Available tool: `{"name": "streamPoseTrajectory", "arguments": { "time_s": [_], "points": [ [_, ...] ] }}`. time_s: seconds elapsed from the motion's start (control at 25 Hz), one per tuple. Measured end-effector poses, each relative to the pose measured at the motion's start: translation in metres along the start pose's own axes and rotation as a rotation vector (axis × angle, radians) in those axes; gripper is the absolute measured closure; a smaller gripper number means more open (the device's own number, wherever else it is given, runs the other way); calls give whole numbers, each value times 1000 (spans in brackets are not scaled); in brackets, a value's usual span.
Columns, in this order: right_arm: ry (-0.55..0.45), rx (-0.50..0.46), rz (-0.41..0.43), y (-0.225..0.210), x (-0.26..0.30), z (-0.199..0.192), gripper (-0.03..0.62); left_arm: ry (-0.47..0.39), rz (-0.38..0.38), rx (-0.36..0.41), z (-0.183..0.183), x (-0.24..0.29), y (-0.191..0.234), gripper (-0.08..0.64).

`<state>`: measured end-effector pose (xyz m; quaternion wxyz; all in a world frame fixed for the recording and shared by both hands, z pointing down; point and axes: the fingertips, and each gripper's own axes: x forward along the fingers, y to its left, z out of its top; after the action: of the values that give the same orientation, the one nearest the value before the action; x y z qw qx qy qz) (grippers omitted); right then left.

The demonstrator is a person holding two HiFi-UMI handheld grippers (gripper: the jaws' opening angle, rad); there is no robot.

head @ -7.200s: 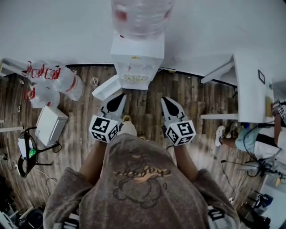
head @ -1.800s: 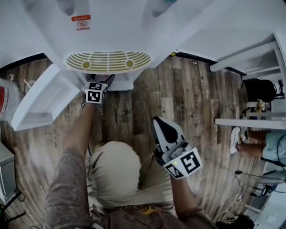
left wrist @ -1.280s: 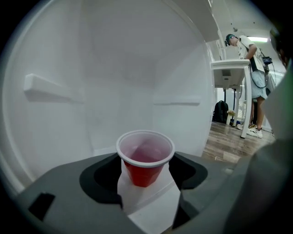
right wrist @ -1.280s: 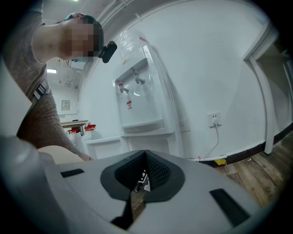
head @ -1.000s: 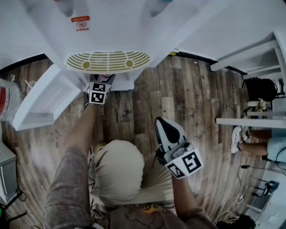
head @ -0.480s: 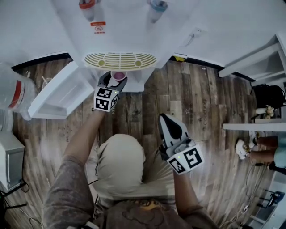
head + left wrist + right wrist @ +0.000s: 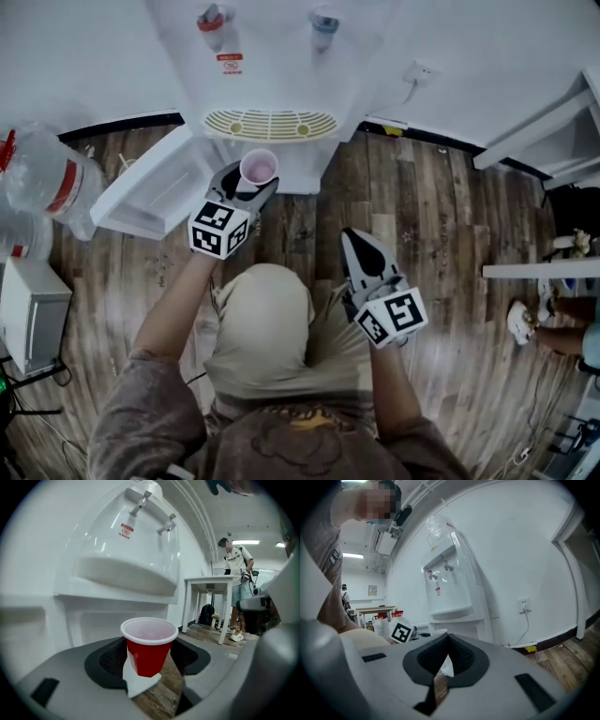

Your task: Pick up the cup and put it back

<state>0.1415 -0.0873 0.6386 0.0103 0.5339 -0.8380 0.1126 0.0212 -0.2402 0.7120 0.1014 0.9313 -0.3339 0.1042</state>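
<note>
Smooth red plastic cup (image 7: 149,652) — grainy wood floor (image 7: 422,216)

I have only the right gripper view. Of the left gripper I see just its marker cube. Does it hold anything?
Observer: Yes, the left gripper is shut on a red plastic cup with a white rim.
Operator: Is the cup upright?
Observer: Upright, mouth up.
Operator: Is it resting on something?
Observer: No, it hangs in the air before the white water dispenser, with the wooden floor below it.
</note>
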Motion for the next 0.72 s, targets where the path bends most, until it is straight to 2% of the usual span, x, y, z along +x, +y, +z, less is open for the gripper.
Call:
{"name": "streamPoseTrajectory", "arguments": {
  "time_s": [0.36, 0.56, 0.72],
  "points": [
    [38, -6, 1, -5, 1, -18, 589, -41, -17, -12, 39, -60, -24, 275],
    [45, -5, 6, -8, 4, -20, 590, -29, -1, 20, 38, -91, -32, 275],
    [54, -1, 12, -6, 5, -25, 589, -15, 20, 13, 32, -111, -35, 275]
  ]
}}
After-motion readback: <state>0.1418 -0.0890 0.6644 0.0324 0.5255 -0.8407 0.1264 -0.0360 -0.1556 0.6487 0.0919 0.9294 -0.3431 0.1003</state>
